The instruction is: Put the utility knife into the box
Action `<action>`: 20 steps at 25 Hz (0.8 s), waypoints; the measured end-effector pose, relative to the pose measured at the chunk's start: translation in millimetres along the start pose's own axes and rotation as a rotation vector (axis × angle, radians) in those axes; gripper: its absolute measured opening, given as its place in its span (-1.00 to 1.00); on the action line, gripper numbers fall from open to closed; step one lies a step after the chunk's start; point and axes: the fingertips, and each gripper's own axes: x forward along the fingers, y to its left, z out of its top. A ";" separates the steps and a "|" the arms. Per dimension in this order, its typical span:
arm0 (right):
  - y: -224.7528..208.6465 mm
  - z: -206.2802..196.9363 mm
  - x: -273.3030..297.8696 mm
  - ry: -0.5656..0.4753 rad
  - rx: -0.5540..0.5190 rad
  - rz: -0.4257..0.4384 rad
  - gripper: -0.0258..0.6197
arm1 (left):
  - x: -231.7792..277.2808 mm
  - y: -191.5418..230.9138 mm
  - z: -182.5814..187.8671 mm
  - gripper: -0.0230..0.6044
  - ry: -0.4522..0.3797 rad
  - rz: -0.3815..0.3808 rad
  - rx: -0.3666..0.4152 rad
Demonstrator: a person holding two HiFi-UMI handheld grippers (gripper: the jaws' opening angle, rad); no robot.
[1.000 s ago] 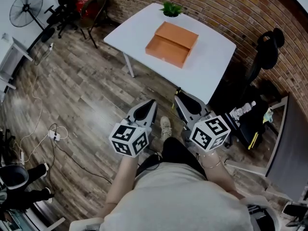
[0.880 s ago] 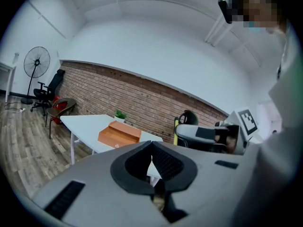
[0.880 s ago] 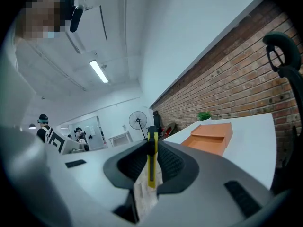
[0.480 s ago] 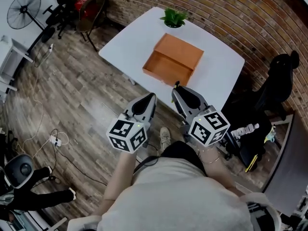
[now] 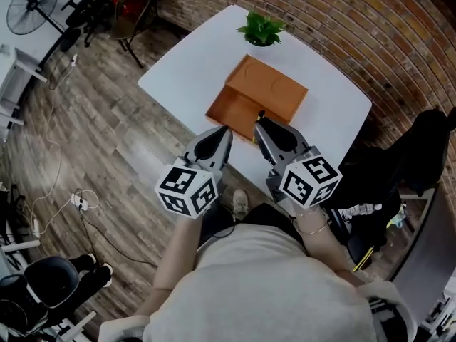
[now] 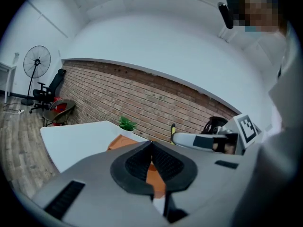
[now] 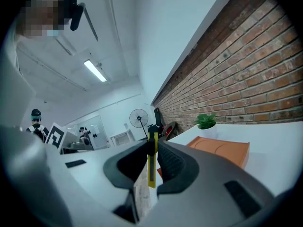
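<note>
An orange box [image 5: 258, 97] lies on the white table [image 5: 185, 70], its open side toward me. My right gripper [image 5: 261, 122] hovers over the table's near edge, shut on a yellow utility knife [image 7: 152, 167] that stands upright between the pads, its black tip [image 5: 261, 114] just short of the box. The left gripper [image 5: 222, 132] hangs beside it, jaws shut and empty. In the left gripper view the jaws [image 6: 151, 145] meet in front of the box [image 6: 120, 142], and the right gripper [image 6: 199, 140] shows with the knife's tip [image 6: 173, 129].
A small potted plant [image 5: 261, 28] stands at the table's far edge behind the box. A brick wall [image 5: 370, 27] runs behind. A black office chair [image 5: 427, 148] is at the right, a fan [image 5: 32, 6] and chairs at the top left, a cable [image 5: 78, 199] on the wooden floor.
The person has walked toward the table. The table and box have come closer, and both grippers now reach its near edge, the knife still gripped.
</note>
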 end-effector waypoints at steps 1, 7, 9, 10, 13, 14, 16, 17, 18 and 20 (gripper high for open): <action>-3.3 0.1 2.4 0.005 0.002 0.001 -0.73 | 3.8 1.6 -0.4 -0.91 0.005 0.002 -0.003; -19.8 -0.6 10.5 0.020 0.019 -0.017 -0.73 | 14.9 16.0 0.0 -0.91 0.030 0.025 -0.007; -24.5 -2.0 11.9 0.027 0.020 -0.032 -0.73 | 16.7 21.1 -0.1 -0.91 0.035 0.029 -0.015; -26.8 -3.2 12.5 0.031 0.019 -0.040 -0.73 | 17.5 23.3 -0.8 -0.91 0.040 0.029 -0.018; -32.6 -8.6 14.3 0.049 0.005 -0.068 -0.73 | 20.4 29.0 -3.1 -0.91 0.058 0.024 -0.020; -34.5 -10.5 14.9 0.055 0.004 -0.077 -0.73 | 21.7 30.6 -3.6 -0.91 0.065 0.020 -0.018; -37.3 -14.3 16.4 0.070 0.006 -0.092 -0.73 | 22.7 33.2 -4.1 -0.91 0.078 0.012 -0.017; -38.2 -15.9 17.6 0.077 0.008 -0.098 -0.73 | 22.4 34.6 -4.0 -0.91 0.083 0.008 -0.017; -38.9 -17.1 19.2 0.083 0.010 -0.102 -0.73 | 22.1 36.2 -3.6 -0.91 0.087 0.005 -0.019; -40.1 -19.2 23.8 0.101 0.009 -0.108 -0.73 | 22.5 39.5 -3.4 -0.91 0.097 -0.005 -0.024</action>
